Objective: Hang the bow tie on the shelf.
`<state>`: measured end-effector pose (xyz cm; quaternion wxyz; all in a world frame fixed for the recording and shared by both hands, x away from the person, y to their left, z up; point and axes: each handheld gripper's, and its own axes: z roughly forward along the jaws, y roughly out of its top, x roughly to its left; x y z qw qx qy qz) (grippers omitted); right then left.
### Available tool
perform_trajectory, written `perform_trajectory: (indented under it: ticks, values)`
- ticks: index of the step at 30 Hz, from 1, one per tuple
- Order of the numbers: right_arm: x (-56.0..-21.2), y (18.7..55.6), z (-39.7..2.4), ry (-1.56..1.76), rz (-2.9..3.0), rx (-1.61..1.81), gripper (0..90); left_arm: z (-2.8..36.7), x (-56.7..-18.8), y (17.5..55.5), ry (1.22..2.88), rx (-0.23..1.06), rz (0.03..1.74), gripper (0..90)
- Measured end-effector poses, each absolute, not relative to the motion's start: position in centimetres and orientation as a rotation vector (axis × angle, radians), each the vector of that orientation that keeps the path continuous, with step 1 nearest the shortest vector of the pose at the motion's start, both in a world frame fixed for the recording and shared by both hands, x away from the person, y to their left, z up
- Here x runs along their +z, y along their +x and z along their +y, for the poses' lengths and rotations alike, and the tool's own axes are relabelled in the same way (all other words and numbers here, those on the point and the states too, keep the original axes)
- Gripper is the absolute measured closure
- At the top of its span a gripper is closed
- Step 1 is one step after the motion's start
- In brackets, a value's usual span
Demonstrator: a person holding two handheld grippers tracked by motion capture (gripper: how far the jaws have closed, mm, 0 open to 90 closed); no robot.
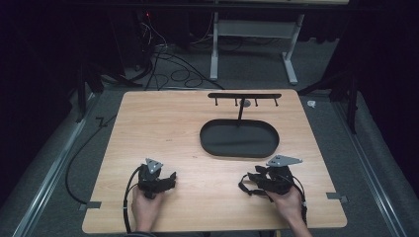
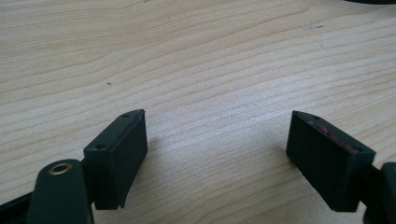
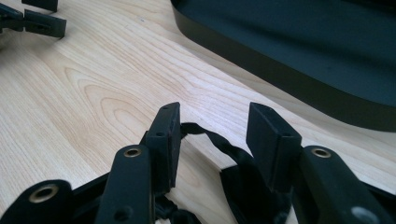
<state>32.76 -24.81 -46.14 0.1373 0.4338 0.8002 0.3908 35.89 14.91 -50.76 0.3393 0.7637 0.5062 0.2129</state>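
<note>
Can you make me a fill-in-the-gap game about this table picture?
1. The black oval tray sits on a light ____ table.
2. The thin black rack with little hooks stands at the tray's ____ edge, away from the person.
3. The left gripper has its jaws ____, with nothing between them.
4. The person holds ____ grippers, counting the right gripper.

Missing words: wooden; far; open; two

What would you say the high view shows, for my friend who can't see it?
A person's two hands rest on a wooden table, each holding a black gripper: the left gripper and the right gripper. Behind them sits an empty black oval tray with a small hook rack standing at its far edge.
</note>
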Motion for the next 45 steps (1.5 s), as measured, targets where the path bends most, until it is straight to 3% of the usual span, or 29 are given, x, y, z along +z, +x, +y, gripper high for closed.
perform_trajectory:
  ticks: [17, 35, 45]
  values:
    - [-48.0, 34.5, -23.6, 1.260, 2.405, 1.007, 67.0, 14.9, -50.8, 35.9, 1.988, 0.553, 1.318, 20.9]
    - [-48.6, 34.7, -23.3, 1.223, 2.468, 0.961, 89.7, 14.9, -50.7, 35.9, 1.988, 0.551, 1.317, 20.8]
    - [-47.4, 34.1, -24.1, 1.193, 2.415, 1.038, 90.0, 14.9, -50.8, 35.9, 1.988, 0.552, 1.317, 20.8]
